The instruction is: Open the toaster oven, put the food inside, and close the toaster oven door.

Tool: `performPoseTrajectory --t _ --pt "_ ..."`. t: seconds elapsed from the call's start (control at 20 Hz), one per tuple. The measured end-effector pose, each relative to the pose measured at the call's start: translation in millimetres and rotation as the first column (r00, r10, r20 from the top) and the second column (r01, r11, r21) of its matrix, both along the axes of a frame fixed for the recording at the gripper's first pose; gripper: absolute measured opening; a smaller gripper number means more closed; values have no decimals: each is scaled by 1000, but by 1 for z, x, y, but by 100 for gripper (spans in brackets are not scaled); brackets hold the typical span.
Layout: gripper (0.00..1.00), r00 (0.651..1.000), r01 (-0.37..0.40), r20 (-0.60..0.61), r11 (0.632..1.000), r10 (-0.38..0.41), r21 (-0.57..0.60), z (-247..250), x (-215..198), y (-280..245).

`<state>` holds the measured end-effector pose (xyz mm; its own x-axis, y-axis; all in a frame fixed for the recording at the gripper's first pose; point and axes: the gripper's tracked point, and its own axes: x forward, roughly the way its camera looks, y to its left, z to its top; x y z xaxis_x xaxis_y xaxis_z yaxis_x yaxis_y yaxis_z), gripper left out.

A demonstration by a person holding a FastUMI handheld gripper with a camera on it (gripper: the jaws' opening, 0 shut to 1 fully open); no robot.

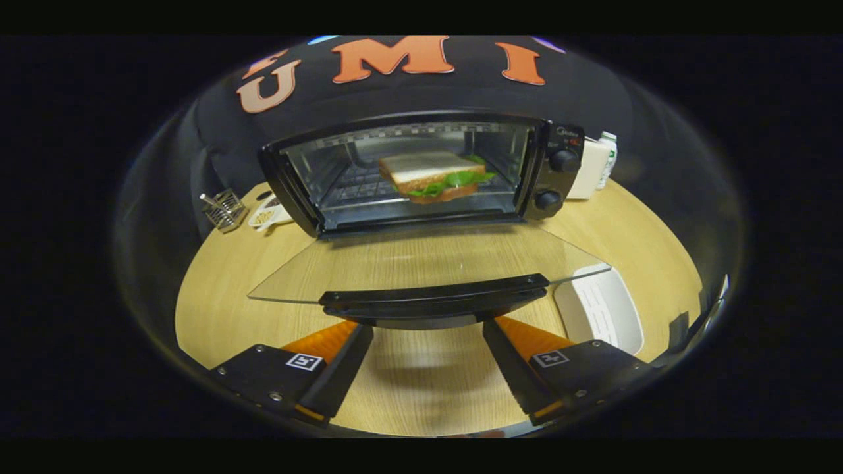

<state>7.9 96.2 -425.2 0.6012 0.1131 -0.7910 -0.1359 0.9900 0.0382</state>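
Toaster oven [421, 171] on bench [217, 309]: glass door [428, 263] down flat, sandwich [431, 176] on rack inside. Hand-held gripper [428, 326] fingers apart, tips under door handle [435, 299], gripping nothing.

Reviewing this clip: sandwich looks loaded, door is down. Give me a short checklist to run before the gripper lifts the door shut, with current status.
1. Sandwich lies inside the toaster oven, on its rack: ok.
2. Glass door fully open, nothing lying on it: ok.
3. Gripper open, fingers just below the door handle: ok.
4. Fingers touching the handle: cannot tell.
5. White tray on the table beside the door, clear of its swing: ok.
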Motion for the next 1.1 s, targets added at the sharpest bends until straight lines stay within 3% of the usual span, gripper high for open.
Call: performPoseTrajectory --t 0.35,0.75,1.1 --pt "99 994 22 108 1000 -24 20 55 50 2" --pt "99 978 24 205 999 -31 39 84 109 13" --pt "99 963 34 266 998 -45 46 124 111 5"
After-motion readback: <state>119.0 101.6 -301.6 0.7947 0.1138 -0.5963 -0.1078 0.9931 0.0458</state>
